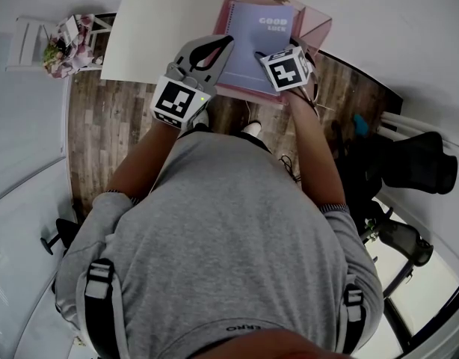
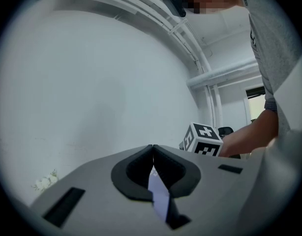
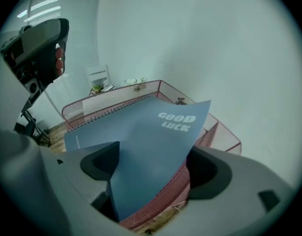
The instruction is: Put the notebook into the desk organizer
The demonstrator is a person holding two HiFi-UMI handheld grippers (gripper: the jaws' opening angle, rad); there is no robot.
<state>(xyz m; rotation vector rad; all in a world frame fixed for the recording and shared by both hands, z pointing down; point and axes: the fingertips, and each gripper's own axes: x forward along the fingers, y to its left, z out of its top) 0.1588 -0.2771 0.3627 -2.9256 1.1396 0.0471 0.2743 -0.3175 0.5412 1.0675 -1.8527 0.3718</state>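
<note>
Right gripper [image 3: 153, 154] jaws stand wide apart, straddling the near corner of the notebook [image 3: 156, 132]; the pads aren't clamping it. Notebook lies cover-up ("GOOD LUCK") in the pink mesh desk organizer [image 3: 111, 100], tilted, with its near corner poking over the front rim. Organizer sits at the near edge of the white desk [image 1: 162, 28], right side. Left gripper [image 2: 152, 149] has its jaws closed together on nothing, over the desk's near edge just left of the organizer.
</note>
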